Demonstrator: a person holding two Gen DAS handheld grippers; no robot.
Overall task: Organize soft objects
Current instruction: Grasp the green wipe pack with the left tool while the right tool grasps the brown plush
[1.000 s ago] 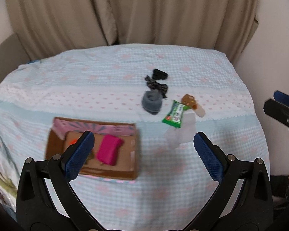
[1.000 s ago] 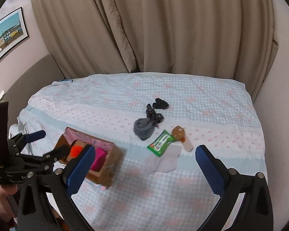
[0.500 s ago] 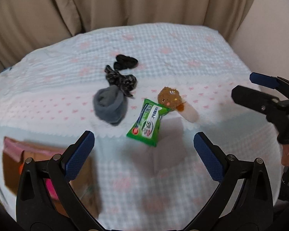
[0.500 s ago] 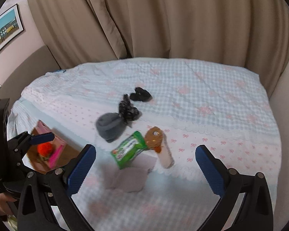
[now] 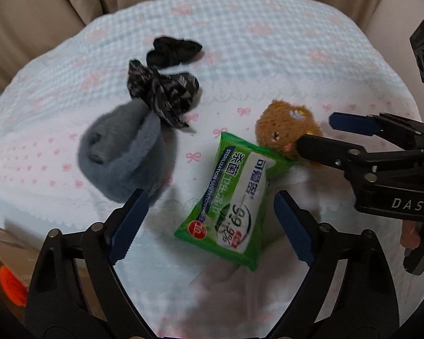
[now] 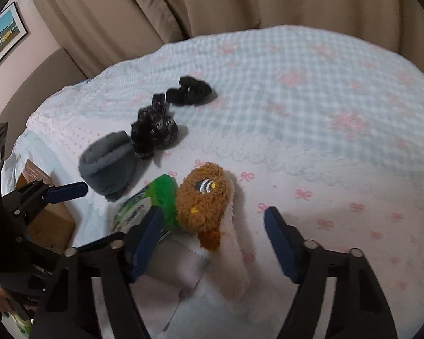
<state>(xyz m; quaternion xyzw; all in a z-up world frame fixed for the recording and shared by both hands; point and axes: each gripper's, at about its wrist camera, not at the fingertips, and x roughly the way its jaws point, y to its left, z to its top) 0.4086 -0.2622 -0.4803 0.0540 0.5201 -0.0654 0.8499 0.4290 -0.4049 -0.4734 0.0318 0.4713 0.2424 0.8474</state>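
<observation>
On the bed [image 5: 268,28], the left gripper [image 5: 209,220] hangs with its fingers spread on either side of the near end of a green wipes pack [image 5: 234,197], gripping nothing. The right gripper [image 6: 212,240], fingers also spread and empty, is set around a brown plush toy [image 6: 203,197] that lies against the pack's far corner. A grey sock [image 5: 118,152] sits just left of the pack, touching a patterned dark cloth [image 5: 161,93], with a black cloth [image 5: 172,49] just behind; a cardboard box [image 6: 48,220] stands at the left.
</observation>
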